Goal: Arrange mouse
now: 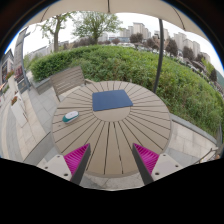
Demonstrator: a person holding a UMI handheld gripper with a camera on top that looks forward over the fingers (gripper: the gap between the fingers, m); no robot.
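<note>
Hand-held gripper (110, 160) gapes over unlabeled mouse (71, 116) table (125, 130).

Round slatted wooden table (120, 125), blue mouse pad (112, 100) near its middle, mouse (71, 116) at its edge.

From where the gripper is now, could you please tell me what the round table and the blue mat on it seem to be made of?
The round table looks like wooden or wood-look slats, matte grey-brown: parallel boards with dark gaps. The blue mat looks like soft fabric or rubber, flat, thin and dull; I cannot tell which. The small mouse looks like pale plastic. The gripper is open, with nothing between its fingers.
</note>
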